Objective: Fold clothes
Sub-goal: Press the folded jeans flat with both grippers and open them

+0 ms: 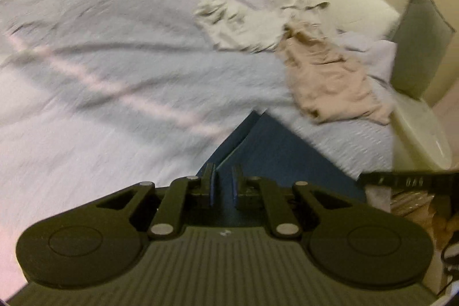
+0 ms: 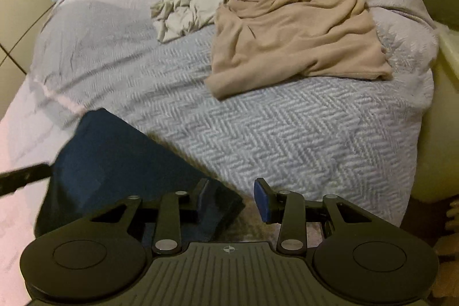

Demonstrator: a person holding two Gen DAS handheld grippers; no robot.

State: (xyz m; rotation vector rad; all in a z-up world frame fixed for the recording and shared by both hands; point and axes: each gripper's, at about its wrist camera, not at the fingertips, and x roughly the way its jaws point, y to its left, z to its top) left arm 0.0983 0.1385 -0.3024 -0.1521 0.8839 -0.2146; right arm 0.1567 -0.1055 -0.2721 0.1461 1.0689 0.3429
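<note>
Left gripper [image 1: 223,177] nearly together, pinching navy cloth's [image 1: 275,151] edge to carry the fold; right gripper [image 2: 231,198] apart, cloth corner between.

Quick count: three pieces of clothing on the one bed [image 2: 301,134]. One dark blue piece [image 2: 120,162] at lower left of the right wrist view, one tan top [image 2: 295,42] upper right, one pale crumpled piece [image 2: 183,7] top middle. Two tools: left tool [image 1: 223,177] and right tool [image 2: 232,198]. One grey pillow [image 1: 418,42] at the right edge of the left view.
</note>
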